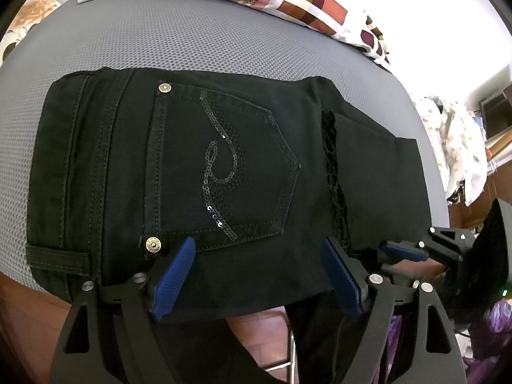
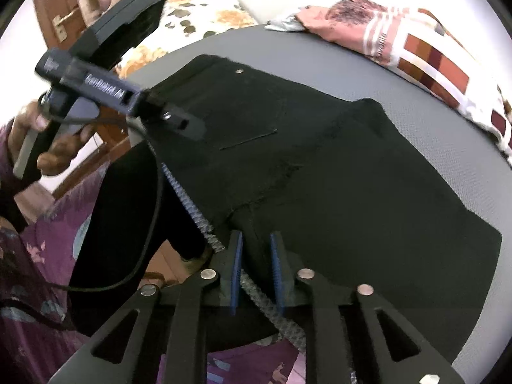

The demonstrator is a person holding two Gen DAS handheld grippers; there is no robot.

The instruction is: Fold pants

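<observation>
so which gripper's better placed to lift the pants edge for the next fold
Right. The right gripper already has its jaws narrowed around a ridge of the pants at the near edge, while the left gripper hovers wide open, gripping nothing.

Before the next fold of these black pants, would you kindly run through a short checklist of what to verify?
1. Right gripper closed on a fold of the pants: ok.
2. Left gripper open over the near edge, gripping nothing: ok.
3. Pants flat on the grey mat: not ok, part hangs off the near edge.
4. Pocket side faces up: ok.
5. Pillow clear of the pants: ok.
</observation>
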